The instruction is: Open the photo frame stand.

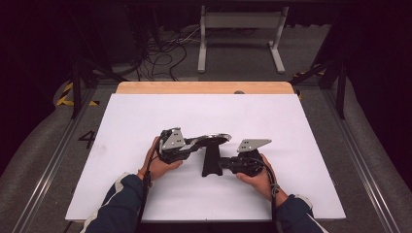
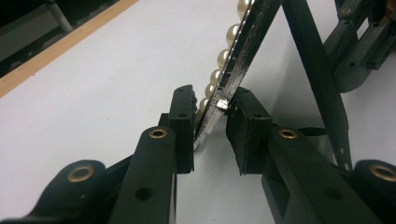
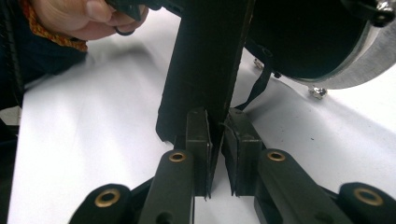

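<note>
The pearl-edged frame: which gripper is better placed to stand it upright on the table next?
Probably the left. The left gripper is shut on the rim of the pearl-edged frame, so it could tilt it. The right gripper is shut on the black back stand and looks better placed for steadying.

a big "4" painted on the grey floor (image 1: 87,139) left of the table, well clear of the fingers, nothing else readable

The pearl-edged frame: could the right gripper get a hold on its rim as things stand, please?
Probably not at once: the right gripper is shut on the black stand, and the left gripper already clamps the pearl-edged frame at its rim.
</note>
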Available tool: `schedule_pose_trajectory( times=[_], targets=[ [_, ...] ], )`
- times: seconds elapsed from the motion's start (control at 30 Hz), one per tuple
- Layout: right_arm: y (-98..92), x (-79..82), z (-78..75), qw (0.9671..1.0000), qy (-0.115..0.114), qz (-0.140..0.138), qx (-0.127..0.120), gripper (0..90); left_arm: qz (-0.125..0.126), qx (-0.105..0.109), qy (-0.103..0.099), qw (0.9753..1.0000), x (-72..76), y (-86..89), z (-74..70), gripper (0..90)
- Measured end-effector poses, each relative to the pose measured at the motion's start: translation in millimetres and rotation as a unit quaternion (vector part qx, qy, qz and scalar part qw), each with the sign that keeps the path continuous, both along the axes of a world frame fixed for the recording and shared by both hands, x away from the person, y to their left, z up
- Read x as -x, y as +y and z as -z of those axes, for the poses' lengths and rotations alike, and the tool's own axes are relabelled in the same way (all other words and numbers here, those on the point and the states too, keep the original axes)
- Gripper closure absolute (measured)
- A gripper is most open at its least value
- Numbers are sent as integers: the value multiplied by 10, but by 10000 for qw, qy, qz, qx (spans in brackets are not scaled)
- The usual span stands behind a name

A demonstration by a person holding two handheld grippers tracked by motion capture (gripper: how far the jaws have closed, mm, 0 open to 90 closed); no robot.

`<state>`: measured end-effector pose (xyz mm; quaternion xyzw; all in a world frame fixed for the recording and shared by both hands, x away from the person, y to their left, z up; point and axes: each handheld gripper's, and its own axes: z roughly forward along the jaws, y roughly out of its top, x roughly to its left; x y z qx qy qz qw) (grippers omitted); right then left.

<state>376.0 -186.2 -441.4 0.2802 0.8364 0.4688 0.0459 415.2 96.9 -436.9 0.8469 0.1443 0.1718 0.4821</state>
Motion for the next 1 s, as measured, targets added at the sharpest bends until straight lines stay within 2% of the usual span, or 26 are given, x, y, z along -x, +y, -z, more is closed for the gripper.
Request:
schedule_pose_trajectory(
  times=[0.27, 0.33, 0.43, 0.5, 0.67, 0.73, 0.8, 0.9, 0.97, 1.0],
  targets=[
    [6, 60, -24, 9996, -206, 132, 156, 816, -111, -119, -71, 9998, 31, -23, -21, 726],
    [-5, 87, -70, 9991, -344, 214, 140, 804, -170, -90, -68, 9998, 44, -14, -32, 721],
    [-33, 115, -122, 9982, -475, 331, 133, 804, -243, -47, -141, 9996, 68, 6, -63, 668],
    [-66, 135, -160, 9976, -551, 406, 86, 804, -311, 45, -128, 9994, 71, 42, -82, 597],
    [-81, 198, -235, 9960, -766, 431, 171, 815, -389, 88, -83, 9992, 96, 100, -93, 560],
    [-80, 216, -249, 9956, -810, 430, 171, 819, -381, 87, -108, 9992, 100, 108, -101, 519],
    [-76, 259, -278, 9946, -916, 426, 220, 841, -433, 61, -62, 9990, 118, 129, -114, 488],
    [-71, 298, -305, 9935, -1023, 470, 161, 880, -466, 6, -32, 9989, 122, 141, -108, 445],
    [-52, 321, -323, 9929, -1089, 461, 88, 900, -642, -25, -46, 9979, 98, 127, -85, 379],
    [-37, 331, -326, 9927, -1118, 445, 79, 900, -738, -109, -68, 9972, 68, 109, -60, 354]
  ],
)
